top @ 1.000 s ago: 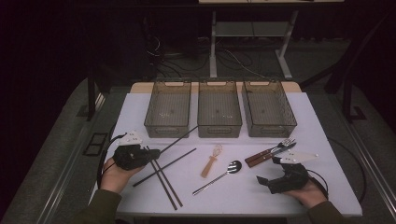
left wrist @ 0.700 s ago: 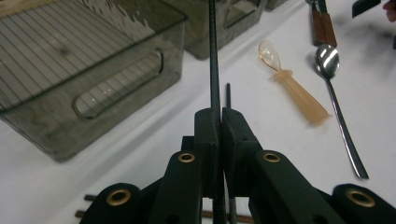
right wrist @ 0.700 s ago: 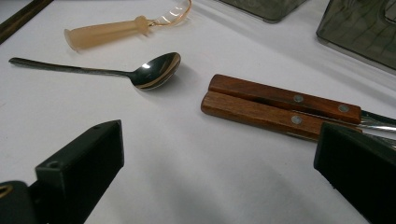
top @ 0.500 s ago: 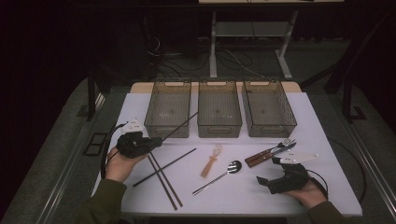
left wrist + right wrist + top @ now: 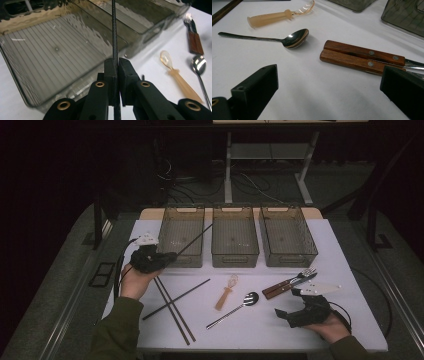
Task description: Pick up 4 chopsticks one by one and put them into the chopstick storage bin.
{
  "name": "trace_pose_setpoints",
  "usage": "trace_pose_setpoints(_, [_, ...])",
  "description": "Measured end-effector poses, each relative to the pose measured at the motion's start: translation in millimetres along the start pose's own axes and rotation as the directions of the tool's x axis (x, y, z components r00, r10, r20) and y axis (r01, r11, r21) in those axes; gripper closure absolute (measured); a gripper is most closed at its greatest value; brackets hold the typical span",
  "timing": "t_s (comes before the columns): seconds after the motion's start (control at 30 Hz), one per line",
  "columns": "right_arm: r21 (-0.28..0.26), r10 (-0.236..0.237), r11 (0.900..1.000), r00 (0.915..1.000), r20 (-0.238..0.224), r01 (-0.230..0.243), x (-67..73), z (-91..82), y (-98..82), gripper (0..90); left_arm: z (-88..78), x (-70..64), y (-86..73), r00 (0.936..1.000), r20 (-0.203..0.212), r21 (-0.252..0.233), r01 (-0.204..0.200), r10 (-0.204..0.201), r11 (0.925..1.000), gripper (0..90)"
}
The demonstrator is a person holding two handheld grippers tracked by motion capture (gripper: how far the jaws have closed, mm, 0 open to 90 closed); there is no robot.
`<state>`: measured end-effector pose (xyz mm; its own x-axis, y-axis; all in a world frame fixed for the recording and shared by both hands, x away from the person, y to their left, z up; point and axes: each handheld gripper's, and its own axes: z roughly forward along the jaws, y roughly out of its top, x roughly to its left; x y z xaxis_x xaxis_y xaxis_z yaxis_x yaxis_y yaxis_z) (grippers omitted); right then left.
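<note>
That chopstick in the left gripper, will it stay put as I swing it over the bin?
Probably stiff: the chopstick juts out straight, no sag. It's thin, and the left gripper pinches it near one end, so it may pivot. Likely light; it could roll once dropped.

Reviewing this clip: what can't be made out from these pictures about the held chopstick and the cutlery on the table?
- Chopstick tip: cut off by the top edge in the left gripper view; in the high view too thin to tell whether it touches the left bin.
- Its lower end: hidden behind the left gripper.
- Wooden-handled knife and fork: heads hidden by the right gripper jaw in the right gripper view.
</note>
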<state>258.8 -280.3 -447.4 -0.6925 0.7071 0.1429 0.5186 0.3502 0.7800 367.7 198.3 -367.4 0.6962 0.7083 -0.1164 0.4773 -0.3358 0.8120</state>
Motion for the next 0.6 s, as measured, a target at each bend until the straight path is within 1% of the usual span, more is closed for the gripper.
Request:
trace_pose_setpoints(0.17, [-0.003, 0.000, 1.000, 1.0000, -0.001, 0.000, 0.0, -0.2, -0.1, 1.4, 8.5, 8.8, 14.7, 0.9993, -0.037, 0.009, 0.009, -0.009, 0.9999, 85.0])
trace_pose_setpoints(0.23, [-0.003, 0.001, 1.000, 1.0000, -0.001, -0.001, 0.1, -0.2, -0.1, 1.4, 11.6, 12.7, 20.0, 0.9988, -0.046, 0.009, 0.019, -0.019, 0.9998, 85.0])
trace_pose_setpoints(0.33, [-0.004, -0.002, 1.000, 1.0000, -0.001, 0.002, 0.1, -0.3, -0.1, 1.4, 16.6, 18.1, 26.9, 0.9974, -0.070, 0.028, 0.016, -0.014, 0.9995, 85.0])
trace_pose_setpoints(0.4, [-0.006, -0.004, 1.000, 1.0000, -0.001, 0.004, 0.2, -0.3, -0.1, 1.4, 20.5, 21.7, 30.0, 0.9963, -0.084, 0.035, 0.020, -0.017, 0.9992, 85.0])
trace_pose_setpoints(0.5, [-0.005, 0.000, 1.000, 1.0000, -0.001, 0.000, 0.6, -0.7, -0.1, 1.4, 26.9, 27.3, 32.8, 0.9944, -0.101, 0.043, 0.037, -0.033, 0.9984, 85.0])
trace_pose_setpoints(0.6, [-0.005, 0.002, 1.000, 1.0000, -0.002, -0.002, 0.6, -1.0, -0.1, 1.4, 32.9, 34.3, 34.4, 0.9907, -0.122, 0.040, 0.065, -0.059, 0.9971, 84.9])
